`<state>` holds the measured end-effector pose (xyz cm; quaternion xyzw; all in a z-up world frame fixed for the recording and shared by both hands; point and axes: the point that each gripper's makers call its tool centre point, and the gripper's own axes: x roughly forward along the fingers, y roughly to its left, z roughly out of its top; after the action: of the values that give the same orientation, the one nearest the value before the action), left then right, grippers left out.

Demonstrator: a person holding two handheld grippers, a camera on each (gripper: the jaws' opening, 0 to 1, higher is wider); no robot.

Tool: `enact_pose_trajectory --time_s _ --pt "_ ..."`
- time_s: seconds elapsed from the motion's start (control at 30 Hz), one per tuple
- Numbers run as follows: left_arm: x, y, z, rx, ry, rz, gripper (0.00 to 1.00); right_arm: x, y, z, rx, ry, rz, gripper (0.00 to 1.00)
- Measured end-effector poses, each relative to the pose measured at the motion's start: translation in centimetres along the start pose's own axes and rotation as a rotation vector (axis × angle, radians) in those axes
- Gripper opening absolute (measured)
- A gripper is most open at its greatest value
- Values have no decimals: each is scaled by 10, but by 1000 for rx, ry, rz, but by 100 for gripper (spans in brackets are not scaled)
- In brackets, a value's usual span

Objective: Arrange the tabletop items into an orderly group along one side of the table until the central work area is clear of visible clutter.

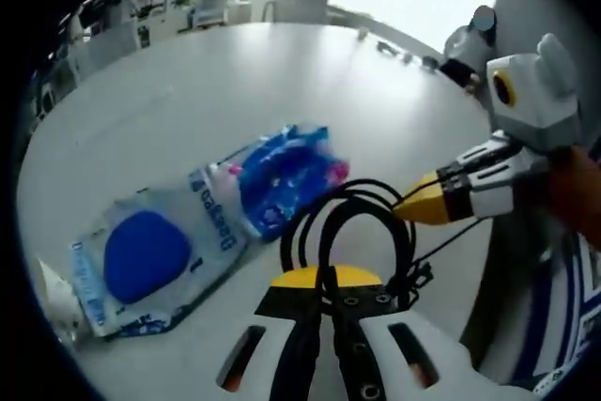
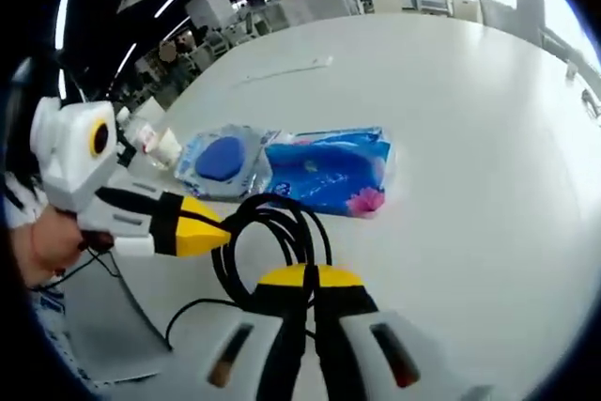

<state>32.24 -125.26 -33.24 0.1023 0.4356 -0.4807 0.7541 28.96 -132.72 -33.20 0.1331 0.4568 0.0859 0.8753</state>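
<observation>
Two hand-held grippers mine, left hand-held gripper (image 1: 324,281) bottom centre clenched on black cable (image 1: 352,223), right hand-held gripper (image 2: 308,281) clenched on it too, blue packets (image 1: 282,176) mid-frame on white bench (image 1: 235,72).

- The white table (image 1: 235,72) is round and glossy, mostly bare toward 12 o'clock in the left gripper view.
- A clear pouch with a blue disc (image 1: 155,255) lies flat at 8 o'clock.
- A blue tissue pack (image 1: 286,176) lies touching it, near centre.
- A looped black cable (image 1: 362,227) rests on the top at 5 o'clock.
</observation>
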Motion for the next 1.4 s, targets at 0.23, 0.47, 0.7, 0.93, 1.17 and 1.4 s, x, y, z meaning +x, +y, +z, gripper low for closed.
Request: enact_pose_trajectory --time_s 0.23,0.47,0.7,0.93,1.17,1.4 --pt "5 3 -6 2 18 0 0 9 -2 -5 6 17 4 0" --pt "11 6 -11 -9 35 -11 0 17 -6 -10 9 39 -1 0" --pt "15 7 -18 30 42 -3 0 26 -10 -17 14 51 12 0" --pt "17 10 -21 48 38 10 2 29 -14 -21 -11 38 3 8" --pt "16 13 -16 47 11 25 18 28 -18 -22 -4 24 -10 14" --pt "6 11 -12 57 -15 21 22 13 -20 -17 24 -28 -24 24"
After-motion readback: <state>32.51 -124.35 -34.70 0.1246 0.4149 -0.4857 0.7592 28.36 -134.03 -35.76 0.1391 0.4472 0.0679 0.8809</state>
